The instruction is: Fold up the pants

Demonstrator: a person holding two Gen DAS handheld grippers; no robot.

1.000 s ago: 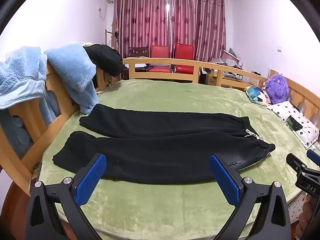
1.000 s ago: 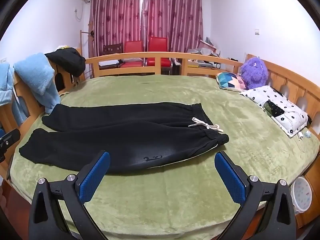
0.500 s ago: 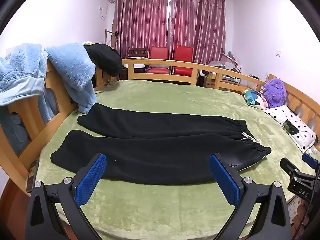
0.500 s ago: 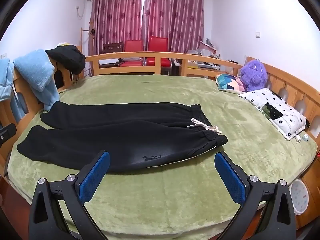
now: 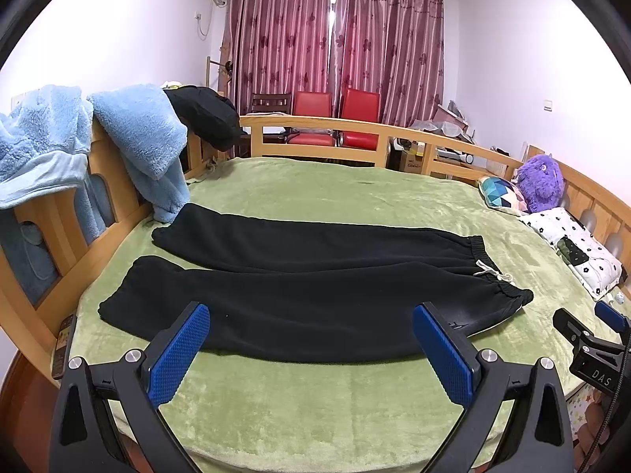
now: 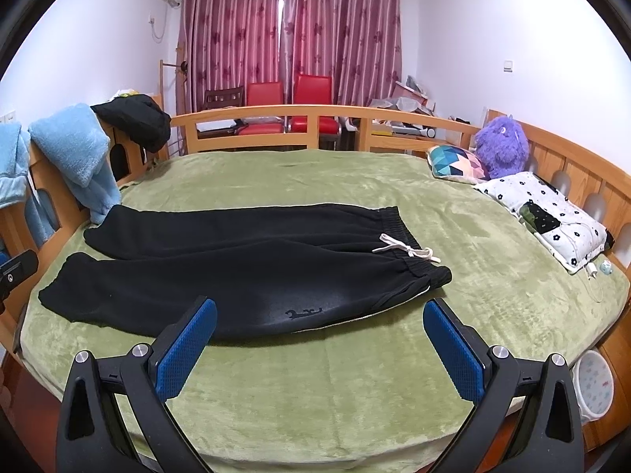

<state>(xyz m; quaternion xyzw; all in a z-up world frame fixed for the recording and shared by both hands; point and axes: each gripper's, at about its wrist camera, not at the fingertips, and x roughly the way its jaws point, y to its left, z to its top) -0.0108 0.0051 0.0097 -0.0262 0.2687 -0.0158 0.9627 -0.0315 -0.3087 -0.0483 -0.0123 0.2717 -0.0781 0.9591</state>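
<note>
While the black pants (image 5: 315, 295) lie flat and unfolded across the green bed cover (image 5: 315, 406), waistband toward the pillows, my left hand-held gripper (image 5: 311, 351) hovers spread wide above the near edge, grasping nothing. My right hand-held gripper (image 6: 319, 345) hangs likewise released, just short of the pants' near leg.

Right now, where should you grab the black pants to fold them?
Probably the near leg of the black pants: right gripper at the waistband corner, left gripper at the cuff, coming from the near bed edge. They lie flat, legs side by side.
</note>
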